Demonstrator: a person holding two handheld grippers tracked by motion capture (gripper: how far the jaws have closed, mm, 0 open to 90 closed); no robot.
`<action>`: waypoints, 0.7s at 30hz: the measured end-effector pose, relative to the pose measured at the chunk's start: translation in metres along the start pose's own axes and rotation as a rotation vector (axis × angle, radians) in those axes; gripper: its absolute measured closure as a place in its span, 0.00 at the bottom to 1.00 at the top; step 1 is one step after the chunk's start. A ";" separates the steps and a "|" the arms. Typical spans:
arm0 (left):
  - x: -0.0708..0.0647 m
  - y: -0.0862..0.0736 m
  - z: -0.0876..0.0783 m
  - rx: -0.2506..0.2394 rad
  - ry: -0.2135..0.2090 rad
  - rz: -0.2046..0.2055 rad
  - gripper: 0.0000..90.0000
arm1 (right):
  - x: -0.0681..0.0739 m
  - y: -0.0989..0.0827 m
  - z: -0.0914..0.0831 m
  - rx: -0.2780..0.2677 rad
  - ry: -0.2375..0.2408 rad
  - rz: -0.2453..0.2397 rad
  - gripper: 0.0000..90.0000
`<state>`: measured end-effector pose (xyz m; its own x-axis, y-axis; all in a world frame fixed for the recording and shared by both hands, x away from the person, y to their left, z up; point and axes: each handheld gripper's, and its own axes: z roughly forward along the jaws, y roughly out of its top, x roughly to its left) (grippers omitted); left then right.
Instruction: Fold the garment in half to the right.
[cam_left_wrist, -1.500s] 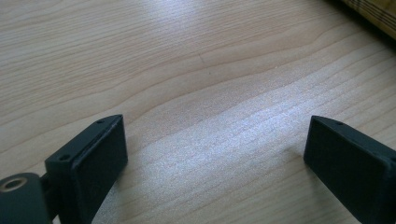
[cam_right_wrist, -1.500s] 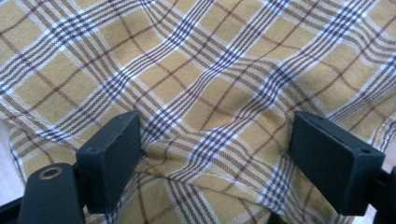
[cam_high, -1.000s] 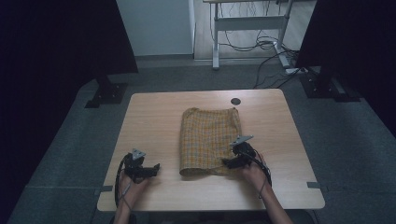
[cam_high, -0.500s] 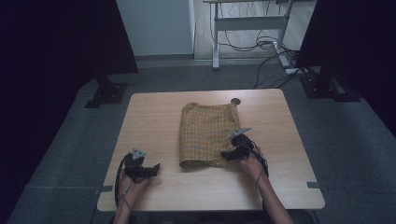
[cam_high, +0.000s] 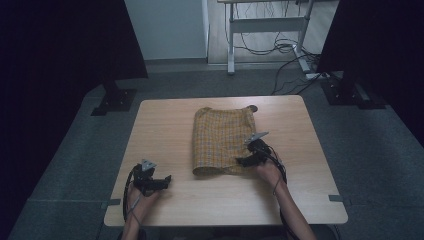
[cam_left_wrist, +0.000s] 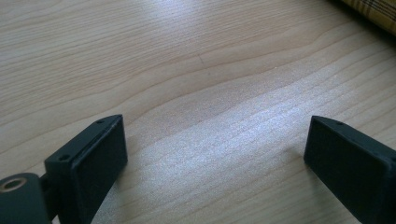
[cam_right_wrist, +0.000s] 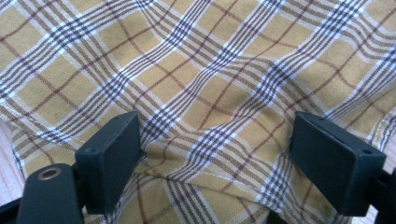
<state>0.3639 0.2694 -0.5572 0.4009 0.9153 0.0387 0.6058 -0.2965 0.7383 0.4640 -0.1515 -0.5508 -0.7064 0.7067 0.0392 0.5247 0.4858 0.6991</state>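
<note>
- Cloth (cam_high: 221, 140): yellow checked fabric, folded into a tall rectangle, lies flat mid-table, a bit right of centre, long side running near to far.
- Table (cam_high: 165, 125) is pale wood; the far right corner of the cloth sits just beside a small dark round spot (cam_high: 254, 107) in the top.
- Handling, my guess: light, soft, floppy, no stiffness. Will sag and unfold if lifted by one point. Not fragile, not slippery on wood, but layers can slide over each other.
- Best hold prob. at a corner or along an edge, pinching all layers together; near right corner is closest to hand. Two corners at once would keep it from drooping.
- Right gripper (cam_high: 246, 161): at the near right part of the cloth, jaws spread wide, released. In the right gripper view (cam_right_wrist: 212, 158) fabric lies between and under the jaws with a slight ripple, but pads aren't pinching it.
- Left gripper (cam_high: 166, 179): rests near the near left of the table, well apart from the cloth. Left gripper view (cam_left_wrist: 215, 158) has jaws wide open over bare wood, nothing between; cloth corner (cam_left_wrist: 373, 11) just peeks at far right.
- Vs. a sec ago: right gripper has slid left and a little farther in, onto the cloth. Left gripper hasn't shifted. Cloth lies as before.
</note>
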 end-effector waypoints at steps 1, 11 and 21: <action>0.000 0.000 0.000 0.000 0.000 0.000 0.07 | 0.000 0.000 0.000 -0.002 0.000 0.000 0.17; 0.000 0.000 0.000 0.000 0.000 0.000 0.07 | 0.002 -0.003 -0.008 -0.031 -0.002 0.009 0.13; 0.000 0.000 0.000 0.000 0.002 -0.001 0.07 | 0.008 -0.006 -0.025 -0.053 0.006 -0.004 0.12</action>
<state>0.3638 0.2691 -0.5572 0.3986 0.9163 0.0389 0.6065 -0.2952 0.7382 0.4433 -0.1619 -0.5368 -0.7111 0.7019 0.0405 0.4961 0.4600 0.7364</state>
